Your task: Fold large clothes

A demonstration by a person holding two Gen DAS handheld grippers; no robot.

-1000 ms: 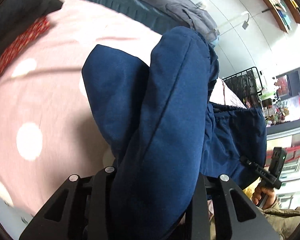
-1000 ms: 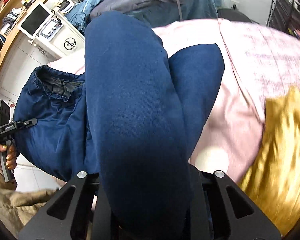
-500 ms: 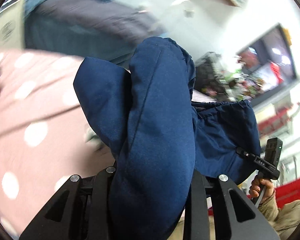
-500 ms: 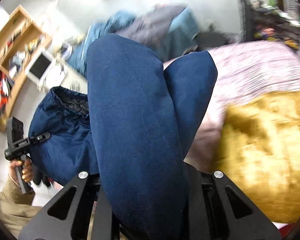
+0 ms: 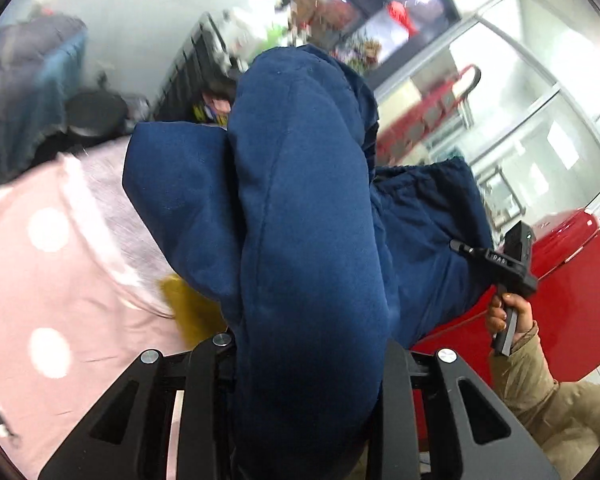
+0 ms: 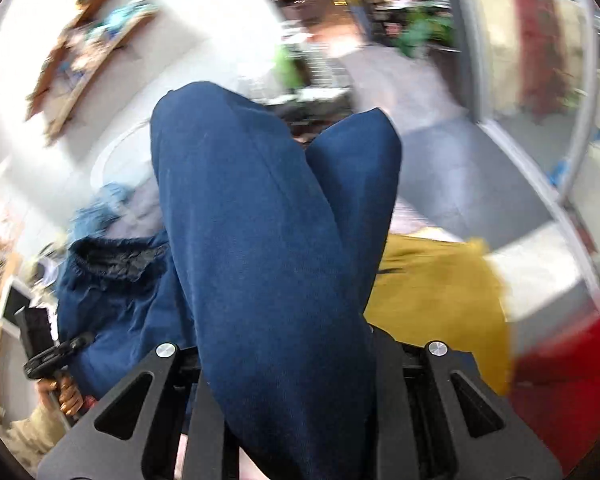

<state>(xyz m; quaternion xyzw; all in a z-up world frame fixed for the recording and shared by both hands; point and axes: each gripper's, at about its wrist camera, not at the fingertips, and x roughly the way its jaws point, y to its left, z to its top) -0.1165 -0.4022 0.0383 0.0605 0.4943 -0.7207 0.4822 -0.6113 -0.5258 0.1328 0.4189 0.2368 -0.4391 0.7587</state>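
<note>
A large navy blue garment [image 5: 308, 240] with an elastic waistband hangs in the air between my two grippers. My left gripper [image 5: 300, 392] is shut on a thick fold of it; the cloth bulges up over the fingers and hides the tips. My right gripper [image 6: 288, 384] is shut on another fold of the same navy garment [image 6: 260, 248] in the same way. The right gripper also shows from the side in the left wrist view [image 5: 504, 264], and the left gripper shows in the right wrist view [image 6: 48, 348].
A pink bedsheet with white dots [image 5: 40, 300] lies low left. A mustard yellow cloth [image 6: 440, 300] lies on the bed under the garment. A red cabinet [image 5: 572, 288] stands to the right. A pile of grey and blue clothes [image 5: 24, 80] is at far left.
Both grippers have lifted and swung to the right with the navy garment still held. The bed has dropped low in both views; the room, the glass wall and the red cabinet now show.
</note>
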